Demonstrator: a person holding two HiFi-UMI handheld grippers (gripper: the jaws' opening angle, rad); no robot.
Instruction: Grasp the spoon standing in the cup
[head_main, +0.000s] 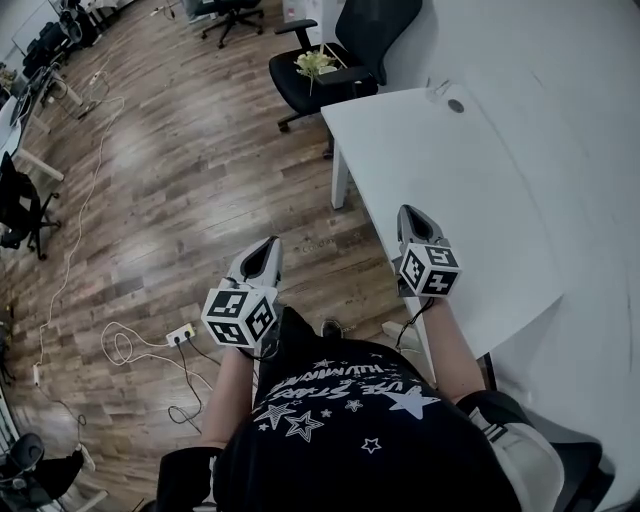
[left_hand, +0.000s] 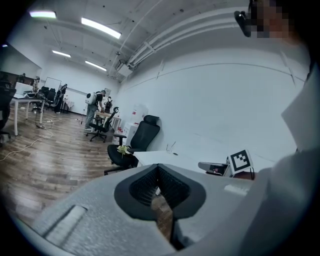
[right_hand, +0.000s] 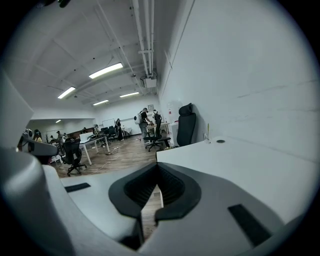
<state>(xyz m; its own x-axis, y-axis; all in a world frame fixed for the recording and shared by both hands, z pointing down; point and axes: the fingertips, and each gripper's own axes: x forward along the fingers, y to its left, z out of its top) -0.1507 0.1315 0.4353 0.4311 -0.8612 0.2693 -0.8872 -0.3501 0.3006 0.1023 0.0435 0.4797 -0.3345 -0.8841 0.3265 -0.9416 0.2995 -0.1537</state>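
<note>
No cup or spoon shows in any view. In the head view my left gripper (head_main: 264, 256) is held over the wooden floor, in front of the person's body. Its jaws are shut with nothing between them, as the left gripper view (left_hand: 159, 174) also shows. My right gripper (head_main: 412, 222) hovers at the near left edge of the white table (head_main: 480, 170). It too is shut and empty, with its pads meeting in the right gripper view (right_hand: 159, 174). Both grippers point away from the body.
A black office chair (head_main: 335, 55) with a small bunch of flowers (head_main: 315, 63) on its seat stands at the table's far corner. A cable hole (head_main: 456, 105) and a thin upright item (head_main: 437, 88) mark the table's far end. Cables and a power strip (head_main: 180, 333) lie on the floor at left.
</note>
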